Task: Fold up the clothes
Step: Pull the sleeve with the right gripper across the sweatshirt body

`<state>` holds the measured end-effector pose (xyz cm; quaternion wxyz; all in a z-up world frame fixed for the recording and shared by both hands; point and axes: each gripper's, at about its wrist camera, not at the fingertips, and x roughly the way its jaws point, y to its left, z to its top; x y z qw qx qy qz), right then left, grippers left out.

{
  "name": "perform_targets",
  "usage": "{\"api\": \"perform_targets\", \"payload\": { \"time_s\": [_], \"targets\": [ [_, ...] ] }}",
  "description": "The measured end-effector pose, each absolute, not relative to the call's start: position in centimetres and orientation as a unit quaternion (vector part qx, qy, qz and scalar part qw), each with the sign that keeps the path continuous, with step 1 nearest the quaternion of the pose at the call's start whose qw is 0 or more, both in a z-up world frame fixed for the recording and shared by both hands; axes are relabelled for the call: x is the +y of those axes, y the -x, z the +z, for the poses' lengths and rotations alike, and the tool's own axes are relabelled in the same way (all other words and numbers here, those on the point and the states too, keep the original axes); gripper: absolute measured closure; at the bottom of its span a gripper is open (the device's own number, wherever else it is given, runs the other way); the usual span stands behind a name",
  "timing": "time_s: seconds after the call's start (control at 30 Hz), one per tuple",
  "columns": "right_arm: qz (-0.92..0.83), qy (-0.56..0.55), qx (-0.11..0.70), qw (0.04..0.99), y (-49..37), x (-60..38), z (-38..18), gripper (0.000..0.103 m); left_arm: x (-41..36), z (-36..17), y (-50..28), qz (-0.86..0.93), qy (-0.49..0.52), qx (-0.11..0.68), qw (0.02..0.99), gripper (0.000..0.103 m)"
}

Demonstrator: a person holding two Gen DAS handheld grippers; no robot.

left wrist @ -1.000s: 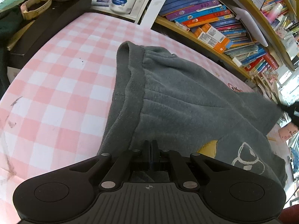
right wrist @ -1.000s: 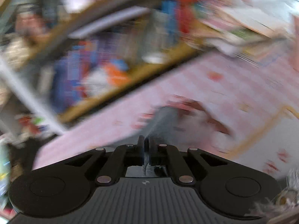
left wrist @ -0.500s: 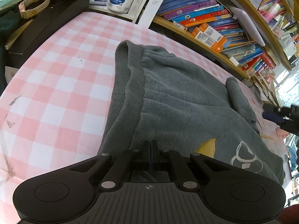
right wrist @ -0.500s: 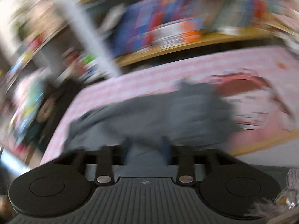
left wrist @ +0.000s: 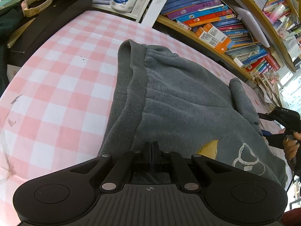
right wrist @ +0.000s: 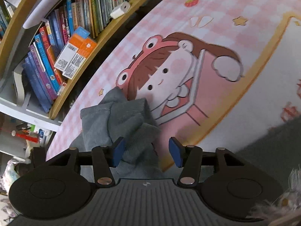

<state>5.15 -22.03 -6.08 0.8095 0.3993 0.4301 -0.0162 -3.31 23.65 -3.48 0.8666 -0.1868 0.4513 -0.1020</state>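
Left fingers (left wrist: pixel 152 150) pinch sweater (left wrist: pixel 184 101) edge; right fingers (right wrist: pixel 146 154) narrowing, apart, sleeve (right wrist: pixel 120 120) between, ungripped.

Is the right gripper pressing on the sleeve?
Apart. The right wrist view shows the right gripper open around the bunched sleeve: cloth lies by one blue pad, while a clear gap separates it from the other.

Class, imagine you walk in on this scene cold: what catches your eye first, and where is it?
First, the grey sweatshirt spread over the pink checked tablecloth, its near hem pinched in the shut left gripper. Next, the cartoon girl in a frog hat printed on the cloth, just beyond the sleeve bunched between the open blue pads of the right gripper. Behind, crammed bookshelves.
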Motion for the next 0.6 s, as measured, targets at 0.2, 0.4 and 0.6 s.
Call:
{"api": "perform_targets", "payload": {
  "time_s": [0.2, 0.4, 0.6],
  "targets": [
    [0.018, -0.313, 0.397, 0.862, -6.7, -23.5, -2.8, 0.095, 23.0, -3.3, 3.3, -0.077, 0.181, 0.455, 0.868, 0.099],
    [-0.113, -0.142, 0.331, 0.926, -8.8, -30.4, -0.3, 0.095, 22.0, -2.9, 3.4, -0.046, 0.167, 0.459, 0.871, 0.099],
    [-0.137, -0.103, 0.405, 0.898, -11.5, -35.0, -4.6, 0.070, 21.2, -2.5, 3.1, -0.027, 0.145, 0.475, 0.868, 0.099]
  ]
}}
